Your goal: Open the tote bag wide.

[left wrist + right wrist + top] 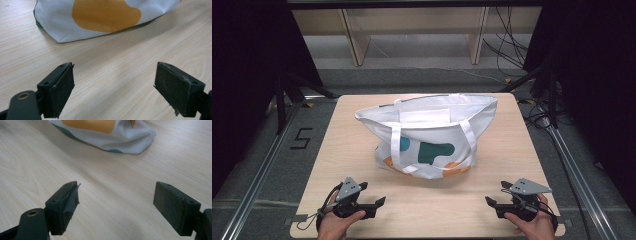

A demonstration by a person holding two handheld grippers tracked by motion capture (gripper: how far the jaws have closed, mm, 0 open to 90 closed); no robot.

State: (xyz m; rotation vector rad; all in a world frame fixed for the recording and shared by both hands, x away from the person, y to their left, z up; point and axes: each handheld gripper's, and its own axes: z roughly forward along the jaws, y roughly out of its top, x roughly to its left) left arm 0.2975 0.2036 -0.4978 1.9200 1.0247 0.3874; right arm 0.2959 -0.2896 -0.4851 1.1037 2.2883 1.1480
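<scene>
A white tote bag (pixel 429 132) with teal and orange patches stands open at centre frame on the wooden table (pixel 337 150), as the left gripper (pixel 379 202) and right gripper (pixel 488 201), jaws spread wide and empty, wait at bottom, likeliest to approach its straps squarely.

white tote bag (pixel 432 135) with teal and orange blobs; pale wood-grain table (pixel 422 210); black grippers.
</scene>
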